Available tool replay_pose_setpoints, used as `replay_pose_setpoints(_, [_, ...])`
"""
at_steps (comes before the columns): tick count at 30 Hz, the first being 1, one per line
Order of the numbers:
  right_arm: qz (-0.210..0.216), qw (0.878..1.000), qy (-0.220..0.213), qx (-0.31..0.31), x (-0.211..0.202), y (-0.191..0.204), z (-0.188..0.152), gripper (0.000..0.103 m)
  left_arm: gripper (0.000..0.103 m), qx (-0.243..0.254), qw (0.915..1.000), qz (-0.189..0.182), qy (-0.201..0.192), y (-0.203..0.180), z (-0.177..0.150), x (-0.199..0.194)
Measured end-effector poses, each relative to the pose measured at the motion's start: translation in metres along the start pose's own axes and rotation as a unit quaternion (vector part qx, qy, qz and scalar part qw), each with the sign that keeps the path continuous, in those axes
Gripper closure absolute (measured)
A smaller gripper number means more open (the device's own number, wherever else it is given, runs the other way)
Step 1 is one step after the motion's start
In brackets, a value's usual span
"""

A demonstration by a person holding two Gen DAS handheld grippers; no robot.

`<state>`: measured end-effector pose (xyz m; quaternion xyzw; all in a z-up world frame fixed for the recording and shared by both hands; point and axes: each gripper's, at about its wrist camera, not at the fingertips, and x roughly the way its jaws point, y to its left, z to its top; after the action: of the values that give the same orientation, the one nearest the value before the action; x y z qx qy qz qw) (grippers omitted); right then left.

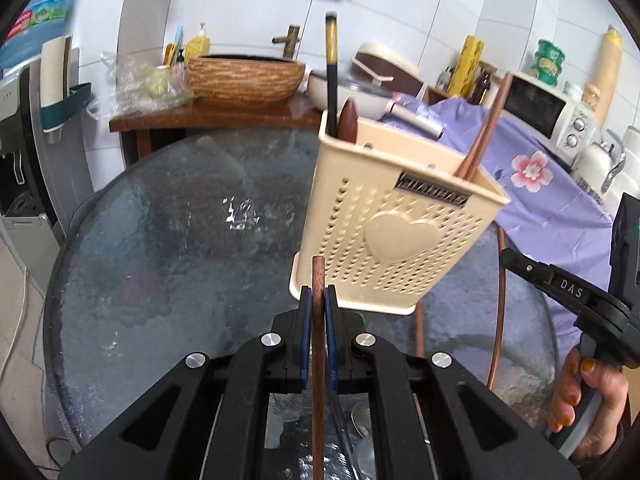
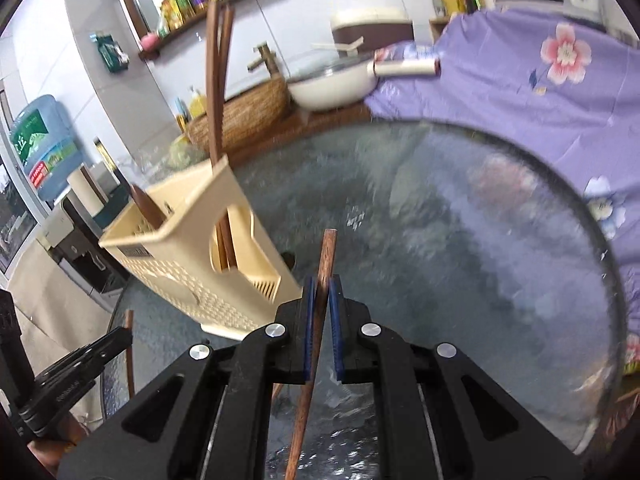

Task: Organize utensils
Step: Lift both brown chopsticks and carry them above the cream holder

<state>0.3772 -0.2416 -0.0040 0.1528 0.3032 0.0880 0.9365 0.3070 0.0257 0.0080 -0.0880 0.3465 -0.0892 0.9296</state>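
left gripper (image 1: pixel 318 294): clamped on a dark brown wooden chopstick (image 1: pixel 318 360) | right gripper (image 2: pixel 322 286): clamped on a second brown wooden chopstick (image 2: pixel 316 320) | cream perforated plastic utensil holder (image 1: pixel 394 232): on round glass counter (image 1: pixel 168 240), just ahead, holding two brown chopsticks (image 2: pixel 218 80) and a black-handled utensil (image 1: pixel 331 76)

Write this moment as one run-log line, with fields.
left hand-held gripper: shut on chopstick | right hand-held gripper: shut on second chopstick | cream holder: on glass table, holds utensils
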Motion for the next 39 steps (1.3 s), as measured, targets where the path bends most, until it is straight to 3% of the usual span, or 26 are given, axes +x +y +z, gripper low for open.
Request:
replay_pose_setpoints(14, [0.041,0.994,-0.077,-0.06,-0.085,0.024,0.003,0.096,0.097,0.013,0.9971,-0.027,-0.069,-0.014,0.009,-0.062])
replay_pose_setpoints(30, [0.096,0.987,-0.081,-0.101,-0.142,0.046,0.005,0.096,0.097,0.033,0.9921,-0.055,-0.108,-0.021,0.007,-0.109])
replay_pose_setpoints(39, [0.108,0.983,-0.086,-0.119,-0.157,0.064,0.037,0.096,0.097,0.045,0.9887,-0.067,-0.127,-0.03,0.032,-0.126])
